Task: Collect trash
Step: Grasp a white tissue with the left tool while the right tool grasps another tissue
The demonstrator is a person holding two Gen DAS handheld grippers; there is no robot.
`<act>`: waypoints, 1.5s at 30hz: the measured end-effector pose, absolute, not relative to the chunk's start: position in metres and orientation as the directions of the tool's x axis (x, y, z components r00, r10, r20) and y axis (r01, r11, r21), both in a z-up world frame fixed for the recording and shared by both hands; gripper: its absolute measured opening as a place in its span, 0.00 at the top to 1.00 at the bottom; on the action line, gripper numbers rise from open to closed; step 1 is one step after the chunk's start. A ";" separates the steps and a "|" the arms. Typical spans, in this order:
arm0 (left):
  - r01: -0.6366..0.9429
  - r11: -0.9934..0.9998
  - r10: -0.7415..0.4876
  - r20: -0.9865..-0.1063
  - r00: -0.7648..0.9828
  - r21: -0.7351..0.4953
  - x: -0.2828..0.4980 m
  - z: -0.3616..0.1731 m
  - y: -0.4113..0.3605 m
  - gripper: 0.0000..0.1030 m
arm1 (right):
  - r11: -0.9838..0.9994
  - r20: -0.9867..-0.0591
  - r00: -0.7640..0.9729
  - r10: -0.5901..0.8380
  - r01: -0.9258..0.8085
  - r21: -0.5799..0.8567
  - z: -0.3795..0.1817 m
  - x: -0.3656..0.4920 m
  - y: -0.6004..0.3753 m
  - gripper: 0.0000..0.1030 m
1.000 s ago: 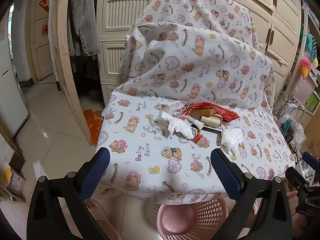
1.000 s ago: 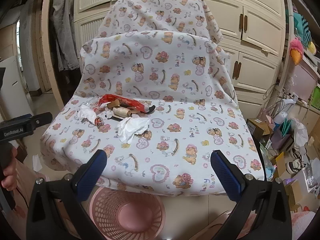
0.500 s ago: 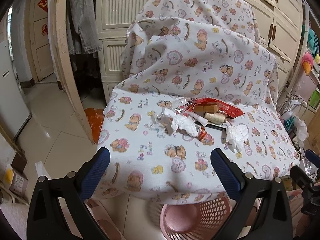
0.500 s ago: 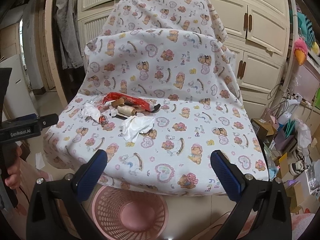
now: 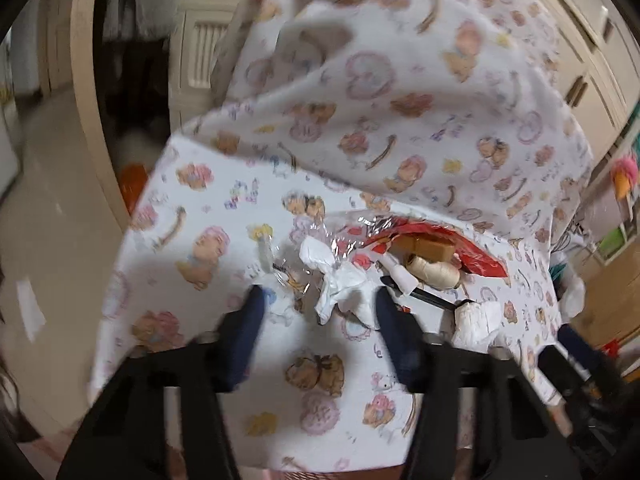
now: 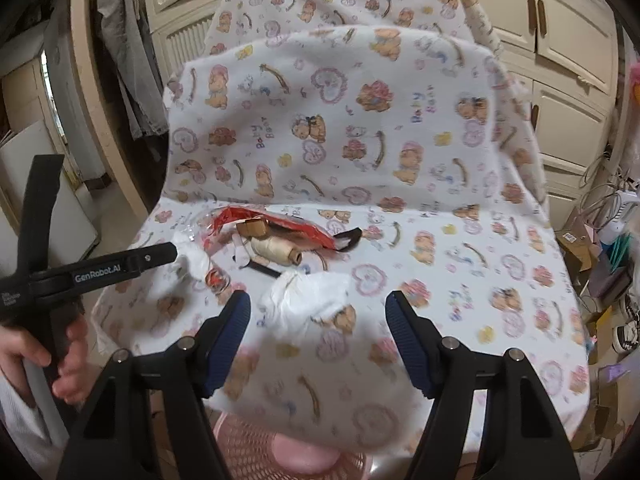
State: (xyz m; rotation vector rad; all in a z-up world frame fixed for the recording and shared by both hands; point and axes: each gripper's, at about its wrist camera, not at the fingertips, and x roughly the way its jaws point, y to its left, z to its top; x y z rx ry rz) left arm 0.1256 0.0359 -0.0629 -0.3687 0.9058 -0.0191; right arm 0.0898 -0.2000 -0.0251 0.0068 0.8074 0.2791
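Trash lies on a seat covered in a bear-print cloth (image 6: 460, 264). My left gripper (image 5: 320, 304) has its jaws closing around a crumpled white tissue (image 5: 336, 288); the pads do not press on it. Clear plastic film (image 5: 280, 264) lies by its left finger. My right gripper (image 6: 316, 304) is also closing, and a second white tissue (image 6: 308, 300) sits between its fingers, untouched. Behind lie a red wrapper (image 6: 280, 224), brown blocks (image 6: 252, 228), a cream thread spool (image 6: 276, 252) and a black strip (image 6: 348, 236). In the right wrist view the left gripper (image 6: 168, 252) reaches in from the left.
A pink mesh basket (image 6: 256, 448) stands on the floor under the seat's front edge. A person's hand (image 6: 44, 360) holds the left gripper's handle. Cream cupboards (image 6: 572, 40) stand behind, clothes (image 6: 128, 60) hang at the left, and clutter (image 6: 600, 272) fills the floor at the right.
Both grippers have moved forward and down onto the trash pile and their jaws have narrowed. Each now has a white tissue between its fingers.
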 end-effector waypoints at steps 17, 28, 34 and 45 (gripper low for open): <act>-0.033 0.943 -0.227 -0.711 0.666 -0.332 0.108 -0.042 0.013 0.99 | 0.978 -0.785 0.589 0.191 -0.181 0.102 -0.074 0.123 -0.188 0.64; -0.047 0.977 -0.119 -0.713 0.691 -0.210 0.085 -0.026 0.028 0.99 | 0.976 -0.751 0.625 0.213 -0.176 0.130 -0.062 0.111 -0.198 0.98; -0.052 0.974 -0.127 -0.721 0.682 -0.221 0.065 -0.021 0.036 0.99 | 0.956 -0.719 0.632 0.288 -0.227 0.184 -0.048 0.100 -0.199 0.83; -0.017 0.992 -0.081 -0.723 0.686 -0.128 0.068 -0.024 0.021 0.98 | 0.979 -0.776 0.610 0.158 -0.200 0.042 -0.080 0.124 -0.167 0.19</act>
